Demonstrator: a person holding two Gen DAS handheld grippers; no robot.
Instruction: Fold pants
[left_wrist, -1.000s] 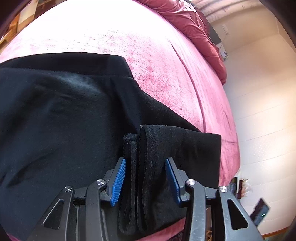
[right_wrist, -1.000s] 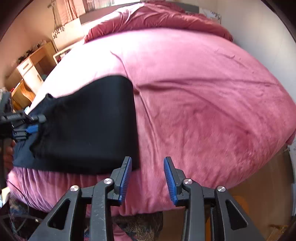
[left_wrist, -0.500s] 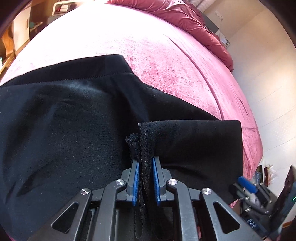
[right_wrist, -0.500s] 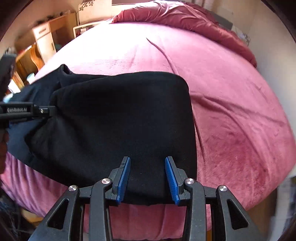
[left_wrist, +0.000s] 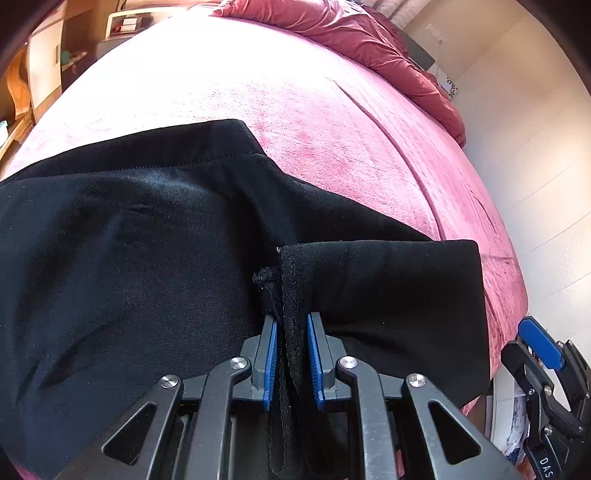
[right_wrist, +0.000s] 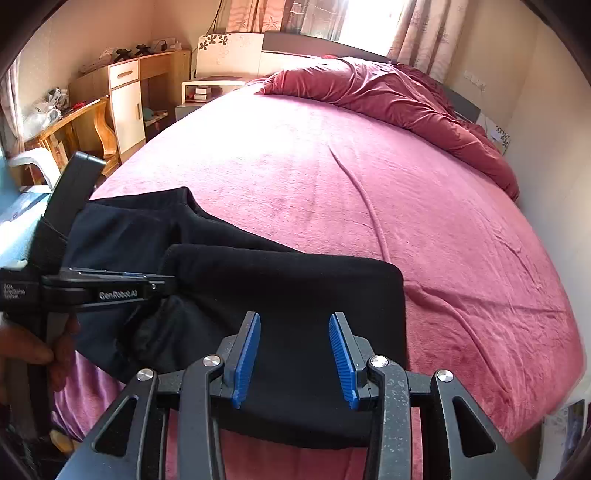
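Black pants (left_wrist: 129, 258) lie folded on a pink bed (left_wrist: 332, 140), near its front edge. My left gripper (left_wrist: 291, 354) is shut on the pants' hem edges, which stand bunched between its blue pads. In the right wrist view the pants (right_wrist: 288, 295) lie under my right gripper (right_wrist: 293, 354), which is open and empty just above the folded fabric's near edge. The left gripper (right_wrist: 110, 291) shows there at the left, clamped on the cloth. The right gripper (left_wrist: 539, 347) shows at the right edge of the left wrist view.
A crumpled red duvet (right_wrist: 388, 92) lies at the bed's head. A wooden desk and white cabinet (right_wrist: 125, 96) stand left of the bed. A wall (left_wrist: 535, 166) runs along the bed's right side. The bed's front edge drops off just below the pants.
My left gripper closed on the hem edges. My right gripper moved left from beside the pants to over the folded fabric, staying open.
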